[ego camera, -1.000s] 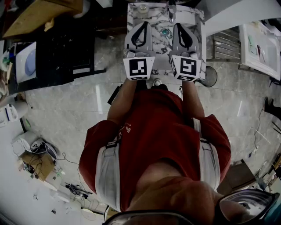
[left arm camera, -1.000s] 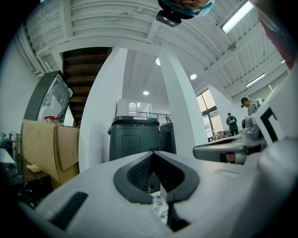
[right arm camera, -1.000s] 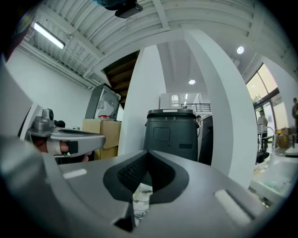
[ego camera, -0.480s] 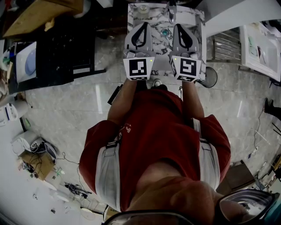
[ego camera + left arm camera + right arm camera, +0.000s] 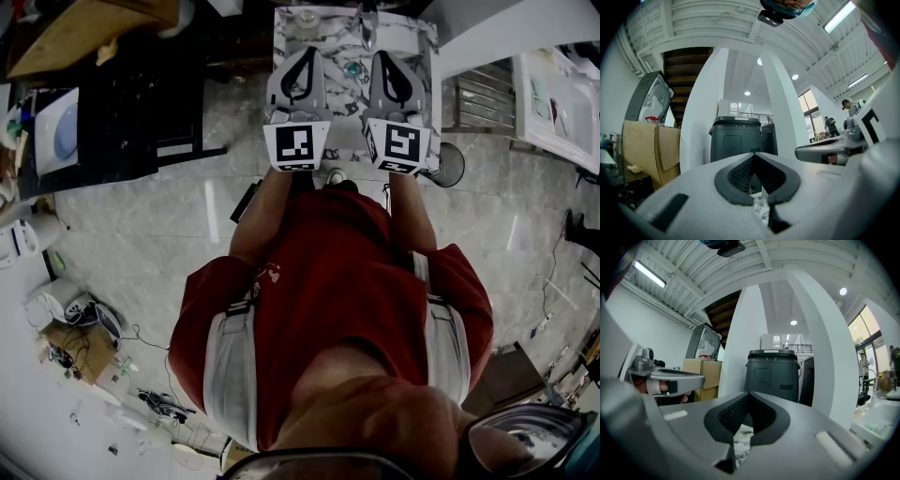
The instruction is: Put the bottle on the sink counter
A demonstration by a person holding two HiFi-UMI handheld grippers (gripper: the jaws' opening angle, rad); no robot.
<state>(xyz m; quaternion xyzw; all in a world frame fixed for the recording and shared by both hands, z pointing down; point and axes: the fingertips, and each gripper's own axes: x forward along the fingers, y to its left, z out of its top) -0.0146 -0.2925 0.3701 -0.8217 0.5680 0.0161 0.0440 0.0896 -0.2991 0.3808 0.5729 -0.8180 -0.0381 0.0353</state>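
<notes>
Head view looks down over a person in a red shirt [image 5: 328, 281] who holds both grippers out level above a marble counter [image 5: 417, 37]. The left gripper [image 5: 306, 49] and right gripper [image 5: 386, 52] lie side by side, marker cubes toward the body. This view alone shows the counter top. A tap [image 5: 366, 23] stands at its far edge and a small teal round thing [image 5: 352, 67] lies between the two grippers. The only likely bottle [image 5: 307, 17] is a pale round-topped thing at the far edge, left of the tap. Whether it is truly the bottle I cannot tell. It is apart from both grippers.

Left gripper view shows its jaws clenched tip to tip with nothing between the pads. Right gripper view shows the same, with a strip of marble visible in the gap under the jaws. These two views give what the head view does not: a dark bin [image 5: 736, 136] straight ahead, a white column [image 5: 740, 333] beside it, cardboard boxes [image 5: 647, 150] and ceiling lights. Each also catches the other gripper at its edge.
</notes>
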